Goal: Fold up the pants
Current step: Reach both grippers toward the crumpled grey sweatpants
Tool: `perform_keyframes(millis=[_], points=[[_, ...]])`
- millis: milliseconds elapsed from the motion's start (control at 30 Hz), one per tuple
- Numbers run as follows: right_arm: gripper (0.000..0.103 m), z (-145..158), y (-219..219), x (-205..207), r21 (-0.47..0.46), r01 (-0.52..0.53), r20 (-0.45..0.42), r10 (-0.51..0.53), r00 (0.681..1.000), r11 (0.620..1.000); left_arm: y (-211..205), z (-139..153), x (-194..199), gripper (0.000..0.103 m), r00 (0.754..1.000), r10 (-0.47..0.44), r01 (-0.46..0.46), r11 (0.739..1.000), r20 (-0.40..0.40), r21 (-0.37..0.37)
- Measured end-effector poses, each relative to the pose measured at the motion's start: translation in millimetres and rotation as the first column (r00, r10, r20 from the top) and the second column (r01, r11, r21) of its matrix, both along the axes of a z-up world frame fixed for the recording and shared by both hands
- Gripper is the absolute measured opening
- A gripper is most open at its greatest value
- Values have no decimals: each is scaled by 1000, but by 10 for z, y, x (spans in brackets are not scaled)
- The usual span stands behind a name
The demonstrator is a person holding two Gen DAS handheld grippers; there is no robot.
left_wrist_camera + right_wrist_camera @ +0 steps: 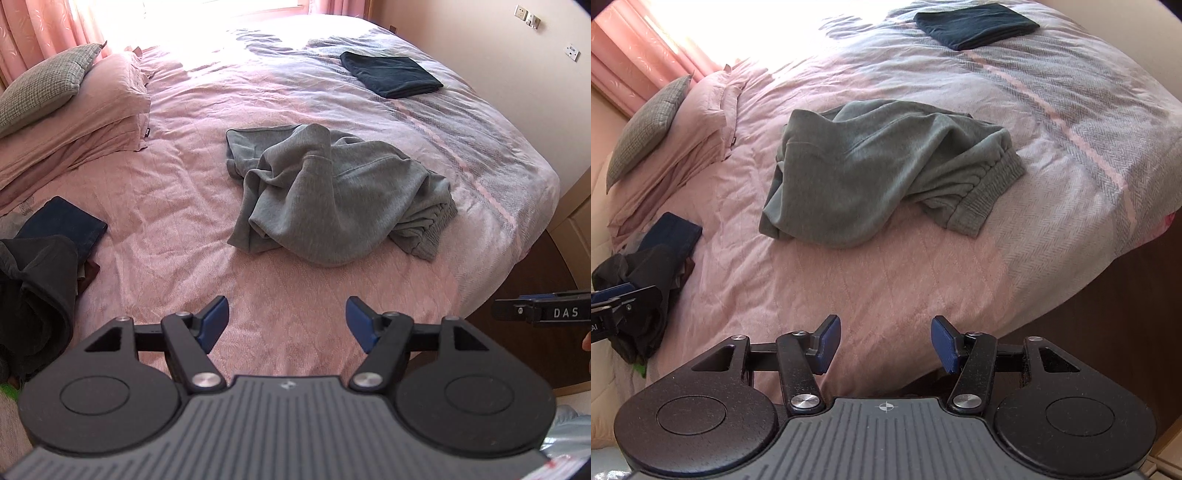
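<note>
Grey sweatpants [325,192] lie crumpled in a heap on the middle of the pink bed [184,206], their ribbed waistband [990,192] turned to the right. My left gripper [287,325] hovers open over the near edge of the bed, well short of the pants, with nothing between its blue pads. In the right wrist view the same pants [879,170] lie ahead, and my right gripper [885,341] is open and empty above the bed's front edge. Each gripper shows at the side of the other's view: the right one [543,313], the left one [617,306].
A folded dark blue garment [391,74] rests at the far right of the bed. Dark clothes [37,288] and a folded navy piece [62,225] are piled at the left edge. Pillows [74,107] stack at the far left. Dark floor [1108,314] lies to the right.
</note>
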State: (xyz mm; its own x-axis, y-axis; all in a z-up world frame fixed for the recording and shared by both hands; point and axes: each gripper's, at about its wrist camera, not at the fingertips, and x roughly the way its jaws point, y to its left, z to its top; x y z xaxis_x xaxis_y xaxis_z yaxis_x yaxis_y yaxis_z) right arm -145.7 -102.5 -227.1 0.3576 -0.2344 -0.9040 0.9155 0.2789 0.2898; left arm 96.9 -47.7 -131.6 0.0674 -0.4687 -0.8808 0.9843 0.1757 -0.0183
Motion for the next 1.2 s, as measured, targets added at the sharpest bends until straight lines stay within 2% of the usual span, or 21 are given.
perform_keyframes(millis=[200,333,467,667,867,967,1067,1133,1200], points=[[51,-3,-72,15,-11,-21,4,21,1000,1000,-97,-10,16,67,1000,19,-19,1000,0,-6],[51,-43,-281,-84,-3,-15,14,15,1000,1000,-275,-43,-7,68,999,37,-37,999,5,-15],[51,-76,-677,-316,-7,0,24,0,1000,1000,-537,-125,-47,68,998,69,-69,997,6,-25],[52,-235,-1473,-914,9,56,64,-57,996,998,-1016,-326,-41,68,982,186,-186,982,7,-19],[51,-722,-2280,-1505,63,131,81,-136,987,989,-1361,-621,55,68,933,359,-359,933,-1,7],[51,-1070,-2538,-1678,144,168,139,-188,972,975,-1433,-785,93,68,917,399,-399,916,13,31],[51,-1433,-2725,-1761,217,214,209,-260,943,952,-1487,-926,125,69,914,405,-406,913,32,50],[51,-1608,-2824,-1716,195,198,221,-240,945,961,-1523,-1013,187,70,911,409,-411,909,51,63],[51,-1763,-2902,-1608,145,158,203,-186,961,977,-1555,-1103,277,70,908,413,-417,905,62,78]])
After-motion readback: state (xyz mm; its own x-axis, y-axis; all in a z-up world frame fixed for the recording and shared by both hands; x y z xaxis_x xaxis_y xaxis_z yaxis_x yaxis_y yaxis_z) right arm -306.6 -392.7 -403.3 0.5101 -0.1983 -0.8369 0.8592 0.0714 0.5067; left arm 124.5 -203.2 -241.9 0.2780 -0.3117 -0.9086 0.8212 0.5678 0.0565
